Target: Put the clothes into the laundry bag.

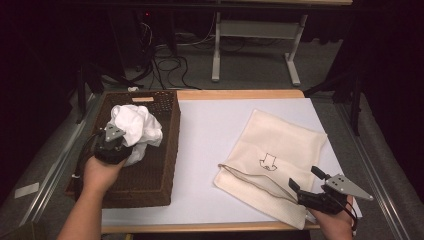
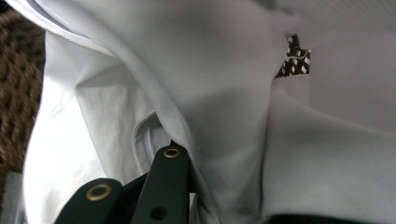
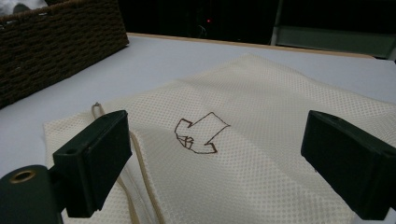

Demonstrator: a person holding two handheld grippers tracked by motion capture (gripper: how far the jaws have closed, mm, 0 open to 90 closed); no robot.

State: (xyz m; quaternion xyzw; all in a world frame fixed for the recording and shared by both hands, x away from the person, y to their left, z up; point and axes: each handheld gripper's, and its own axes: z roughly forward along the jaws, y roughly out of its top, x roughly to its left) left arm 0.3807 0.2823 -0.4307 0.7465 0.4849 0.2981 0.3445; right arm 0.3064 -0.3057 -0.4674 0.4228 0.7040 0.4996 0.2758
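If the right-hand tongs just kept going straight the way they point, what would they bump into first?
Most likely the cream mesh bag. The right tongs are open and look low across it, toward its arrow mark. How high they hover above the fabric is hard to judge.

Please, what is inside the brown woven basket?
Inside the basket lies a crumpled white cloth, which the left gripper is clamping. Whatever lies beneath the cloth is covered.

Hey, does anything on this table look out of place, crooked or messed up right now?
Nothing looks damaged or spilled. The cream mesh bag lies askew on the table, its near edge rumpled. The white cloth is bunched in the wicker basket, pinched by the left claw.
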